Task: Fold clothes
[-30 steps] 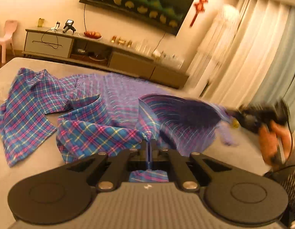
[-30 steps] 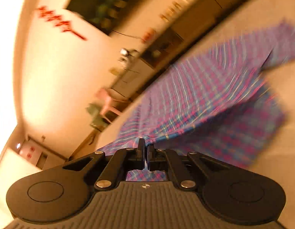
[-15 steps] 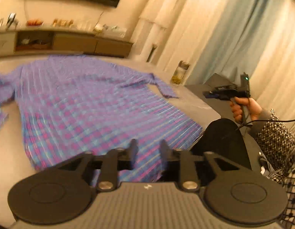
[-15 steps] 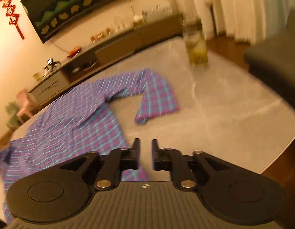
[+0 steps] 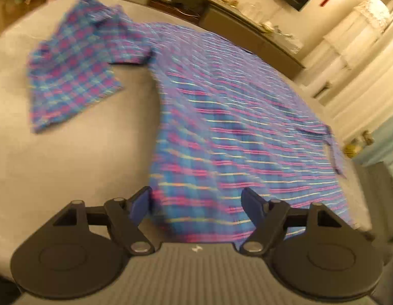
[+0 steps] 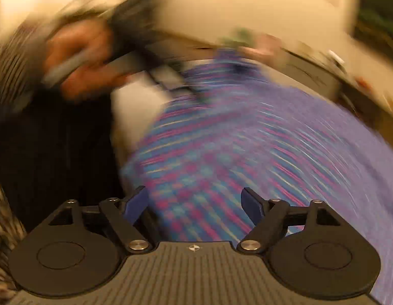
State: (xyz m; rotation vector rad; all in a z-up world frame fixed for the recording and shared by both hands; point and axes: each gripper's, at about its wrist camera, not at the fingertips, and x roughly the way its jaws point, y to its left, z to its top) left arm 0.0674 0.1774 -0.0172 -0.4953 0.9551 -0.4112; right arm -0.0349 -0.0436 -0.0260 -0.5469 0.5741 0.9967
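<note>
Tools (image 5: 196, 203) opening, empty, over shirt (image 5: 234, 117)

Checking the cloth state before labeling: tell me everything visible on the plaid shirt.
The plaid shirt is blue with pink and pale yellow lines, a thin woven fabric by its look. It lies spread mostly flat on the grey table, body stretched out, one sleeve angled off to the left, a little rumpled. The hem end lies nearest both grippers. Neither grips it: the left gripper and right gripper are both opening, pads off the cloth.

Right claw (image 6: 195, 204) jaws opening, nothing gripped; blurred plaid shirt (image 6: 247, 139) beneath (hand (image 6: 79, 58) upper left).
</note>
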